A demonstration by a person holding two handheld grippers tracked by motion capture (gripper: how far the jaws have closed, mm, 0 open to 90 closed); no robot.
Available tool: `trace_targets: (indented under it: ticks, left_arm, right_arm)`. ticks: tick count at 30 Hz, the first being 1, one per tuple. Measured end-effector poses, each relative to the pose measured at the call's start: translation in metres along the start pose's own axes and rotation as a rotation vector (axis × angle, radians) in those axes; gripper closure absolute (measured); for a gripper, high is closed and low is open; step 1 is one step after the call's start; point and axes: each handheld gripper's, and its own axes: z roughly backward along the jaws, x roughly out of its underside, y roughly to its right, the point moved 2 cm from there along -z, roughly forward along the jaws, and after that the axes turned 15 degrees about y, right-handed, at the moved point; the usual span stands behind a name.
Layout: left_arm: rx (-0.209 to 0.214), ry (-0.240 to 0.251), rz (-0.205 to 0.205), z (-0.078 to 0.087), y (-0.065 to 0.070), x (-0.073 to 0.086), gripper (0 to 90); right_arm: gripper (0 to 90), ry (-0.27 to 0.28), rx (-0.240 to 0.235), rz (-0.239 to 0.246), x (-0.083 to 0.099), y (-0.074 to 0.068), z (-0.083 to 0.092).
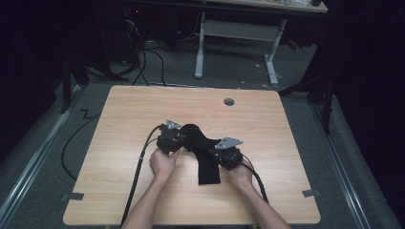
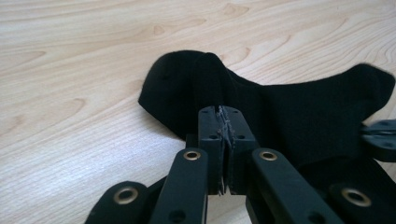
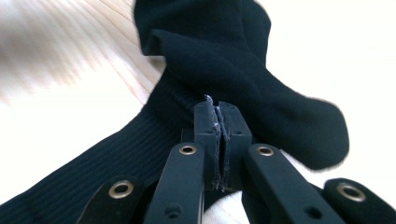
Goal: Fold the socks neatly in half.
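- Nearest the table's front edge, both forearms came in from below, a hand on each tool, set either side of a black knitted sock (image 1: pixel 206 155) that lay bent on the light wooden table (image 1: pixel 143 109).
- Right gripper (image 1: pixel 228 153) sat at the sock's ribbed leg part; jaws pressed together, and whether any cloth was caught between them could not be told; ribbed fabric lay right under and ahead of the tips (image 3: pixel 219 116).
- Left gripper (image 1: pixel 171 138) sat at the sock's rounded far end; jaws pressed together too, fabric (image 2: pixel 280 107) touching or just behind the tips, pinch not clear.
- Step judged: folding or straightening the sock, both tools working on it mid-table.
- Next move likely calls for a sure pinch on one end, then lifting it over the other without dragging the whole sock.
- Farther off: round grey cable hole (image 1: pixel 229 101) in the tabletop, well apart from the sock.
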Motion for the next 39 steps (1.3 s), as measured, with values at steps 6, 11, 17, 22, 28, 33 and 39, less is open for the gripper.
trace_targets:
  ticks: [6,11,17,22,28,33,39]
  left_arm:
    - [0.003,0.021,0.014,0.000,0.000,-0.002,87.8]
    - [-0.010,0.021,0.011,-0.002,-0.002,-0.001,87.8]
    - [-0.014,0.030,0.003,-0.003,-0.005,-0.001,87.8]
    - [-0.002,0.021,-0.006,-0.004,-0.002,0.000,87.7]
    - [0.011,0.011,-0.020,-0.006,0.001,0.002,87.7]
    - [0.006,0.002,-0.056,-0.004,0.003,0.002,87.4]
    - [0.008,-0.010,-0.083,-0.001,0.004,0.002,87.3]
  right_arm:
    - [87.9,0.035,-0.052,0.031,-0.001,-0.007,0.023]
    - [87.9,0.046,-0.102,0.037,0.008,-0.018,0.037]
    - [87.7,0.038,-0.141,0.034,0.018,-0.029,0.045]
    - [76.1,0.006,-0.185,0.000,0.025,-0.034,0.045]
    - [61.2,0.033,-0.168,-0.065,0.023,-0.035,0.041]
    - [60.1,0.012,-0.153,-0.081,0.019,-0.045,0.030]
    - [69.0,-0.049,-0.151,-0.052,0.028,-0.049,0.024]
